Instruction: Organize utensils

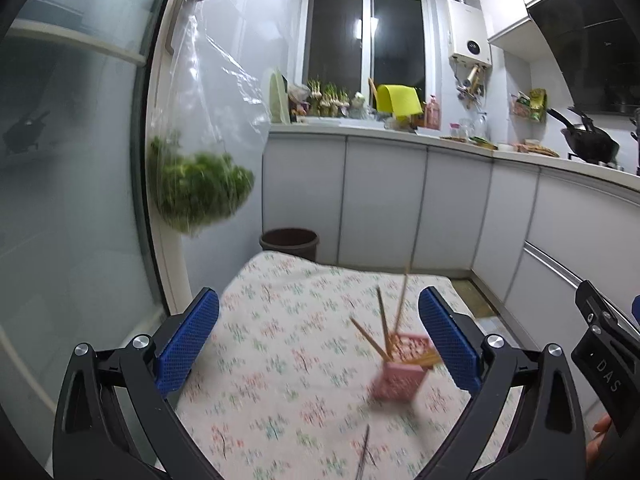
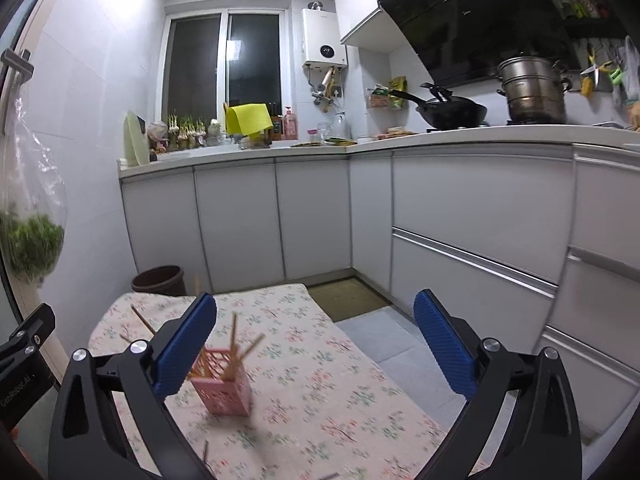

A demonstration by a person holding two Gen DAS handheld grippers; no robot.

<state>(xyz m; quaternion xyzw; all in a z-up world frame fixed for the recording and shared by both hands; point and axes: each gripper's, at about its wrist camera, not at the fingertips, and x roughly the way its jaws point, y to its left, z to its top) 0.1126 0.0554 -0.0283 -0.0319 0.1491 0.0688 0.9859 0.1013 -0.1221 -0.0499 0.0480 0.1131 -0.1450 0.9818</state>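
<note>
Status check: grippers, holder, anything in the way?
Left gripper and right gripper open, empty. Pink holder upright on the cloth, chopsticks in it. One loose stick near. Nothing blocking.

The kitchen is lit by cool white lamp light from above, and the window is dark with small bright spots of lamp glare on its glass. Both views bend round at the edges with black corners, so the white cupboards look curved. The far wall looks sharp, but near things are smeared: the pink basket with its chopsticks, the flowered cloth and the green leaves in the clear bag are all blurry.
</note>
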